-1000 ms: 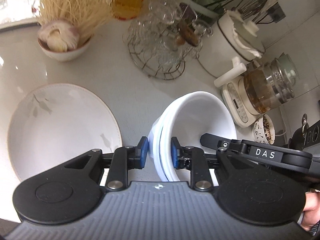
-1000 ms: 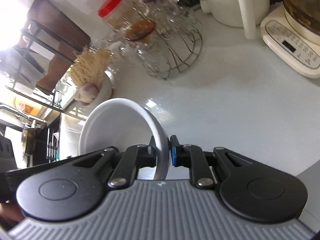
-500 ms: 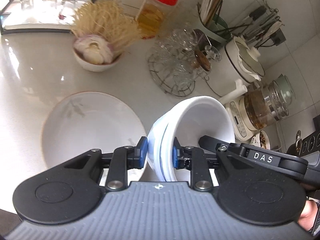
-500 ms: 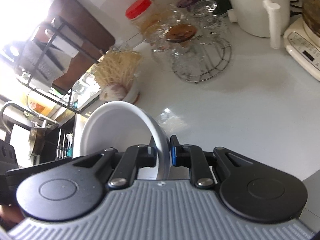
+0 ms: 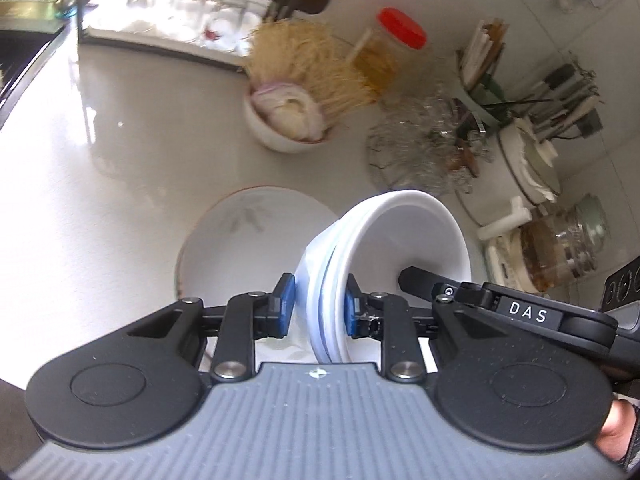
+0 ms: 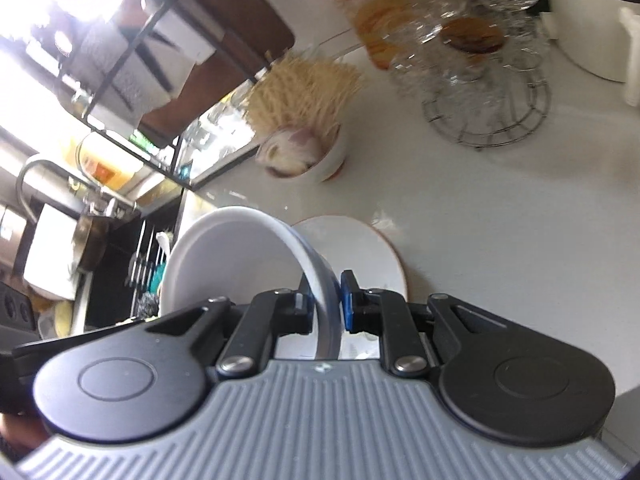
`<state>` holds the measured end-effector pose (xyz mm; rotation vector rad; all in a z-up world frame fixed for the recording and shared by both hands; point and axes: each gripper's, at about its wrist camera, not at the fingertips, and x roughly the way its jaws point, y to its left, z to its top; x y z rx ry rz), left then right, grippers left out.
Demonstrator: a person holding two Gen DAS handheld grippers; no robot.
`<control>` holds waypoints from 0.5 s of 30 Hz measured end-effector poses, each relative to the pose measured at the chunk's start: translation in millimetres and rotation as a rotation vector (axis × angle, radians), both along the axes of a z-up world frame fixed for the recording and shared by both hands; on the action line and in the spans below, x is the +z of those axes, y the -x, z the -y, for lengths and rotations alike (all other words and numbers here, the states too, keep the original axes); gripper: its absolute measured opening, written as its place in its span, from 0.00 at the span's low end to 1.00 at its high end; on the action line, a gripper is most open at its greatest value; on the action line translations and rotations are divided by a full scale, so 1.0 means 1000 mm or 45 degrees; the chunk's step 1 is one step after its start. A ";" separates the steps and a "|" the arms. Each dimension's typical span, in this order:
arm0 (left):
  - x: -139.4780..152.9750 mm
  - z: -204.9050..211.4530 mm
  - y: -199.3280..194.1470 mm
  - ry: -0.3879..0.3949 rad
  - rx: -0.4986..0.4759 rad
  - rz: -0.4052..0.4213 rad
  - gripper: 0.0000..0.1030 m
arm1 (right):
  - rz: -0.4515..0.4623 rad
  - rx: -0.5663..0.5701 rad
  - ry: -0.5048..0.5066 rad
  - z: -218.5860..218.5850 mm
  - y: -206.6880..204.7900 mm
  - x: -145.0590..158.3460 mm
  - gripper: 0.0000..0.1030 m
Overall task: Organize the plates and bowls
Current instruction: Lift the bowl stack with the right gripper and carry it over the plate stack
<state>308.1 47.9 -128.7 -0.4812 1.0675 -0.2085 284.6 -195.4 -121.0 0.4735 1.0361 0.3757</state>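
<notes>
A stack of white bowls [image 5: 404,240] hangs in the air above the white counter, held at opposite rims by both grippers. My left gripper [image 5: 318,306] straddles the near rim; a small gap shows between its left pad and the bowl wall. My right gripper [image 6: 324,304] is shut on the bowl rim [image 6: 240,260]; its black body also shows in the left wrist view [image 5: 520,316]. A white plate with a leaf pattern [image 5: 240,248] lies on the counter below and to the left; it also shows in the right wrist view [image 6: 360,248].
A small bowl of garlic with dry noodles [image 5: 288,116] stands behind the plate. A wire rack of glasses [image 5: 420,156], a red-lidded jar [image 5: 384,52], a white pot [image 5: 528,168] and a glass kettle [image 5: 560,244] stand at right. A sink and dish rack [image 6: 80,208] lie left.
Both grippers have lifted the bowl stack higher and moved it left, over the plate's right edge. The counter objects look smaller and farther away.
</notes>
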 end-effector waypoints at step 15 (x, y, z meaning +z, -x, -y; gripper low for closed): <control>-0.053 -0.013 -0.021 -0.051 0.004 -0.093 0.27 | -0.134 0.069 0.103 -0.030 -0.030 -0.037 0.17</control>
